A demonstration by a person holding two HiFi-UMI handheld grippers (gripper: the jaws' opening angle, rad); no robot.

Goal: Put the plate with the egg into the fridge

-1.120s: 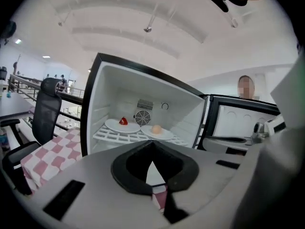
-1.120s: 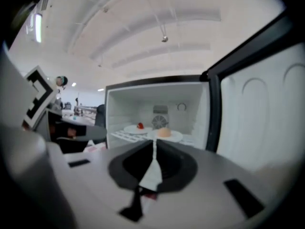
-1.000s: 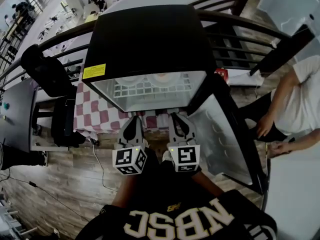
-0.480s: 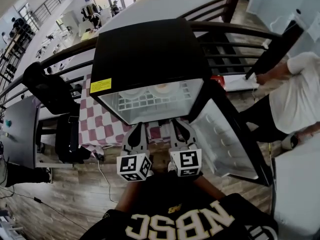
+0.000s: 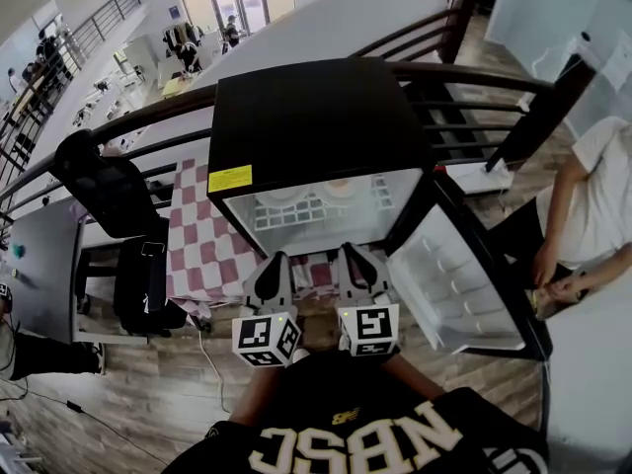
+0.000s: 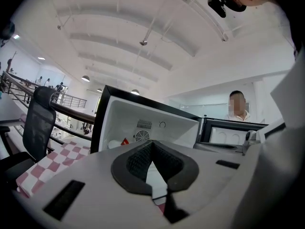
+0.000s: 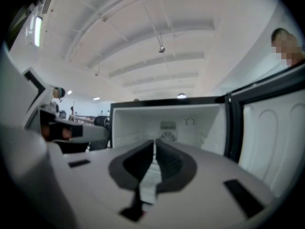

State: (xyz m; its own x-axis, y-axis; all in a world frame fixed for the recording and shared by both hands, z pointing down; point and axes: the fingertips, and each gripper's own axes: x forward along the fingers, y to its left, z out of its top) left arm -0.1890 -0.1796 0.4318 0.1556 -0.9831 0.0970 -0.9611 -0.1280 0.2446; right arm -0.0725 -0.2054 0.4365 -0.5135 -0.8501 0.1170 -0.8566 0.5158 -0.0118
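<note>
Jaws of the left gripper (image 6: 151,143) are pressed together with nothing between them, and the right gripper (image 7: 155,142) is likewise closed and empty. In the head view both sit side by side at lower centre, pointing up the frame at the open fridge (image 5: 306,117). Its door (image 5: 454,284) is swung wide toward the lower right.

On the wire shelf (image 5: 318,213) inside lie two pale round dishes. The right-hand one (image 5: 341,188) has a faint yellowish middle and is probably the plate with the egg, though it is too small to be sure. The other dish (image 5: 281,197) lies just beside it to the left. So the plate seems already placed, and only the door looks left to shut.

Such a plate is stiff, glazed and brittle, so slippery under the pads. It is best pinched at the rim and kept level, since the egg could slide.

A checked cloth (image 5: 202,250) spreads at the fridge's lower left, and a person (image 5: 592,196) stands at the right edge.
</note>
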